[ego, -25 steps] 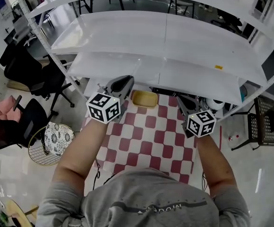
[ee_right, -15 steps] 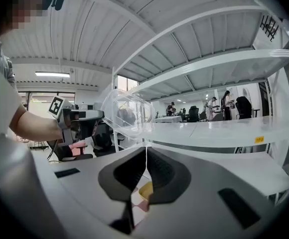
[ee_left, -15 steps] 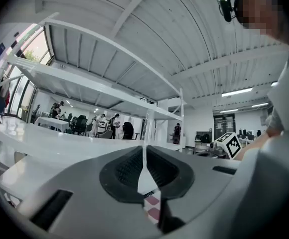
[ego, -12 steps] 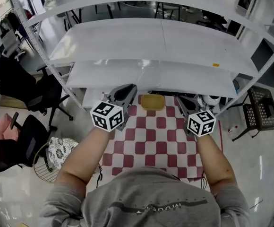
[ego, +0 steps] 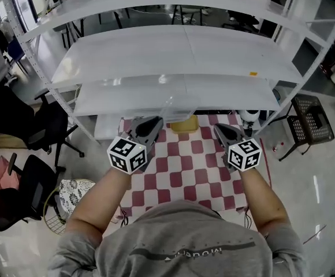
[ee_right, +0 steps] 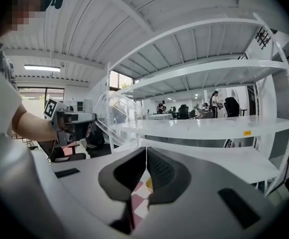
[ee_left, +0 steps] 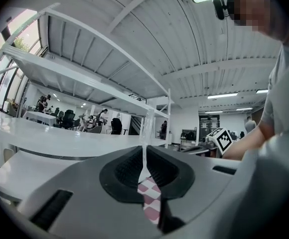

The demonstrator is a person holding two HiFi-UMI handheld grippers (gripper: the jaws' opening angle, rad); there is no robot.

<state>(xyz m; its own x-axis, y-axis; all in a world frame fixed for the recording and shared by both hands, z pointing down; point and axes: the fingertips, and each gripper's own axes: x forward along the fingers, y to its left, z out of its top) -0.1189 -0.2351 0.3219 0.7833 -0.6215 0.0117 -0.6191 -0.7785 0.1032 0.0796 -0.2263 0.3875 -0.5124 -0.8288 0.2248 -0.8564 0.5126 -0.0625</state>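
Jaws (both pairs) pinching clear plastic [ee_right: 117, 116]

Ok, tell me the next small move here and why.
Probably open the right gripper and bring it to the clear plastic container: the right fingers are closed on nothing, while the left gripper pinches the container by one thin edge, raised above the checkered tablecloth.

Both forearms reach forward, side by side. The left gripper [ego: 151, 123] pinches a clear plastic shell [ee_right: 115, 114]; the right gripper [ego: 221, 130] has its jaws together.
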